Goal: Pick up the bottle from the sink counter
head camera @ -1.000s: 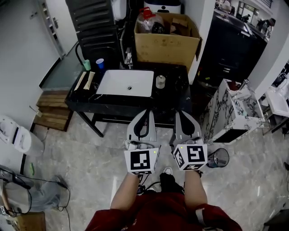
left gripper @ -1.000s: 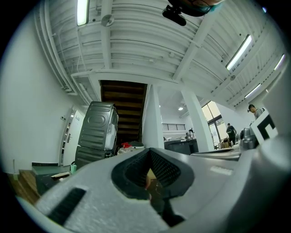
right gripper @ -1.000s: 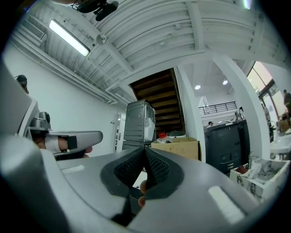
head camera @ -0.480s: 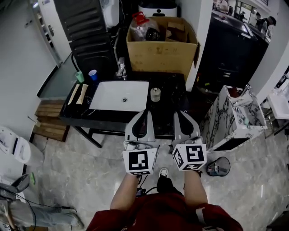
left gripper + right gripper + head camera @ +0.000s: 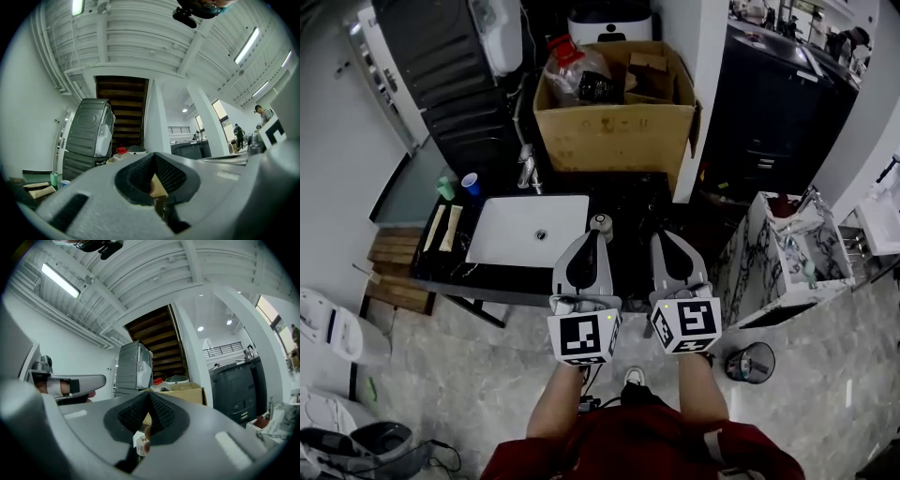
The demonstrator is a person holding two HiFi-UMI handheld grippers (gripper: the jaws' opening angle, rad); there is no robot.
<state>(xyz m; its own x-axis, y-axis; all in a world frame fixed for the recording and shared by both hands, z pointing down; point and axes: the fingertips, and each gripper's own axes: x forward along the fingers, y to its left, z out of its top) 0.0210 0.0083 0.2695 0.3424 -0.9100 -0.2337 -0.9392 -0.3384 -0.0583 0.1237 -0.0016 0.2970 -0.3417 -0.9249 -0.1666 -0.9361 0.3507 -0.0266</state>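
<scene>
Both jaw pairs are pressed together at their tips with nothing held. In the head view, we see the left hand-held gripper (image 5: 592, 238) and the right hand-held gripper (image 5: 662, 236) side by side above the near edge of the glossy black worktop (image 5: 633, 202). The bottle (image 5: 601, 223) stands on that worktop just right of the white rectangular sink (image 5: 530, 230) and just beyond the left tip. From above we make out little more than its round pale cap. Our own arms are cut off at the frame's bottom edge. In the left gripper view, smooth grey jaw shells with ribbed black pads fill the lower half, and only a sliver of the brown cardboard box (image 5: 614, 112) shows through the opening below the closed tips. In the right gripper view, the same kind of opening frames the small clear bottle, far off and untouched.
</scene>
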